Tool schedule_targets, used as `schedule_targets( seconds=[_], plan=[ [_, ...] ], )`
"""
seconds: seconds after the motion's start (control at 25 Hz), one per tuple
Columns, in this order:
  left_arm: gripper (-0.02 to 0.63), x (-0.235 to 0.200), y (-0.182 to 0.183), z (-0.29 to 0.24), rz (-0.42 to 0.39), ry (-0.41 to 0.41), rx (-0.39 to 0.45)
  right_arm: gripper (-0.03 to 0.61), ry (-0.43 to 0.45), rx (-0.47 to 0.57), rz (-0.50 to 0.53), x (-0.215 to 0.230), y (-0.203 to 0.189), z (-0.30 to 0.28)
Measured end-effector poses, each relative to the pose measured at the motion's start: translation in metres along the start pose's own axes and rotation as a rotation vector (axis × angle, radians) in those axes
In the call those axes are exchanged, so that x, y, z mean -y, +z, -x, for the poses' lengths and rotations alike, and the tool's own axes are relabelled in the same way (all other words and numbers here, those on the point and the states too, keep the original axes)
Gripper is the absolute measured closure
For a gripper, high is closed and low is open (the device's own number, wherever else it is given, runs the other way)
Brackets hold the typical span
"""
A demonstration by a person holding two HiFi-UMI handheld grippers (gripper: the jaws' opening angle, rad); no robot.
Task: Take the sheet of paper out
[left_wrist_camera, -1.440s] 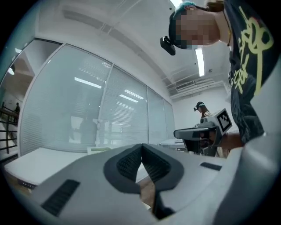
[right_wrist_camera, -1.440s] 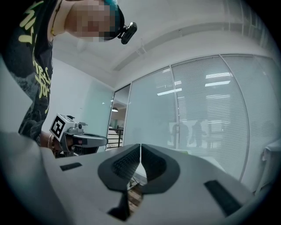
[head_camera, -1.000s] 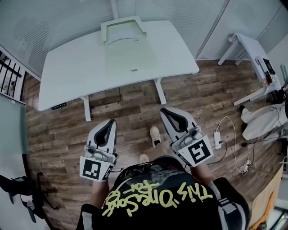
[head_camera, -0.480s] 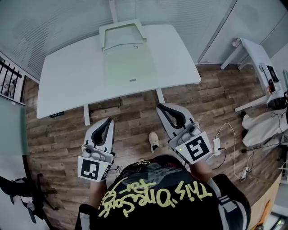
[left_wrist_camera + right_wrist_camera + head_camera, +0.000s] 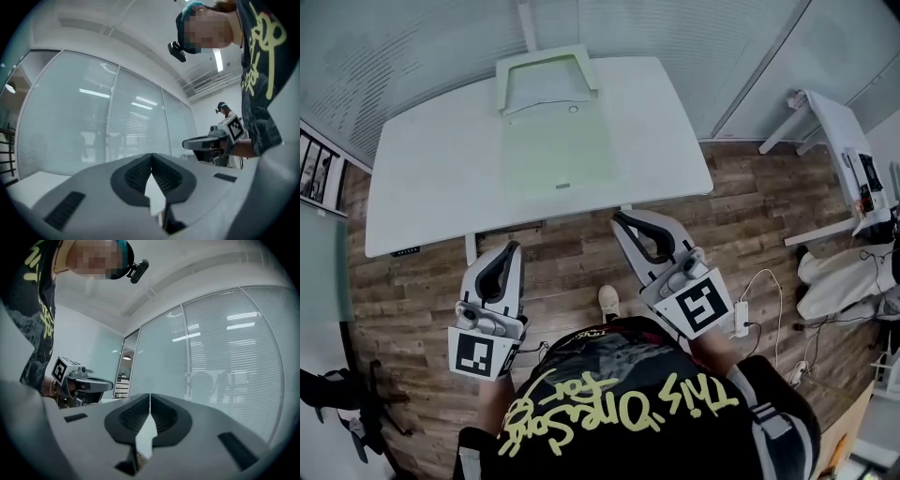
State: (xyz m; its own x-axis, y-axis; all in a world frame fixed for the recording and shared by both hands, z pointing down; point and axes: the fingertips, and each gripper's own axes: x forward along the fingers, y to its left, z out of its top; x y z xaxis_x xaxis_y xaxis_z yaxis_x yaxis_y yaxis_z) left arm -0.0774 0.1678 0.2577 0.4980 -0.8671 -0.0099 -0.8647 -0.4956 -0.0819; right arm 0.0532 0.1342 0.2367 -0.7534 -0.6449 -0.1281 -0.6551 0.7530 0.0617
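You're holding both tongs pinched fully together with nothing between the jaws. The left gripper [image 5: 510, 247] and right gripper [image 5: 620, 218] are both pointing roughly level toward the white rectangular desk [image 5: 422, 187]. Both are hanging over the brown wood-plank floor [image 5: 572, 267], short of the desktop.

The task's thing is lying ahead on the desk: a pale green translucent flat sleeve [image 5: 555, 145]. I'm reading the sheet of paper as sitting inside it, but no separate sheet edge is showing from here. The sleeve's long axis is running straight away from you. Its near short edge is facing the desk's front edge and its far end is meeting a white open-fronted tray [image 5: 546, 67].

The right tongs are sitting nearer: their tips are almost at the desk's front edge, just right of the sleeve's near corner. The left tongs are trailing back and further left.

Neither one is touching anything yet, so you're needing to open up before reaching in.
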Motion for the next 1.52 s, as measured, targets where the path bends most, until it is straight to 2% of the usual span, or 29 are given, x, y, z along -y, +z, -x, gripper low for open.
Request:
schedule_targets(
  seconds=[0.32,0.56,0.76,1.2,1.52],
  plan=[
    [0.607,0.000,0.002,-0.046,0.002,0.008,0.026,0.569,0.007,0.000,0.020,0.045,-0.005,-0.008],
    [0.607,0.001,0.001,-0.065,-0.001,0.023,0.026,0.569,0.013,-0.013,0.021,0.062,-0.012,-0.011],
    [0.607,-0.004,0.004,-0.068,-0.004,0.046,0.024,0.569,0.027,-0.016,0.011,0.069,-0.011,-0.017],
    [0.607,-0.011,0.000,-0.061,0.016,0.016,0.007,0.569,0.003,-0.030,-0.009,0.063,-0.017,-0.019],
    [0.607,-0.015,0.001,-0.060,0.007,0.028,-0.001,0.569,0.004,-0.045,0.026,0.070,-0.010,-0.018]
  ],
)
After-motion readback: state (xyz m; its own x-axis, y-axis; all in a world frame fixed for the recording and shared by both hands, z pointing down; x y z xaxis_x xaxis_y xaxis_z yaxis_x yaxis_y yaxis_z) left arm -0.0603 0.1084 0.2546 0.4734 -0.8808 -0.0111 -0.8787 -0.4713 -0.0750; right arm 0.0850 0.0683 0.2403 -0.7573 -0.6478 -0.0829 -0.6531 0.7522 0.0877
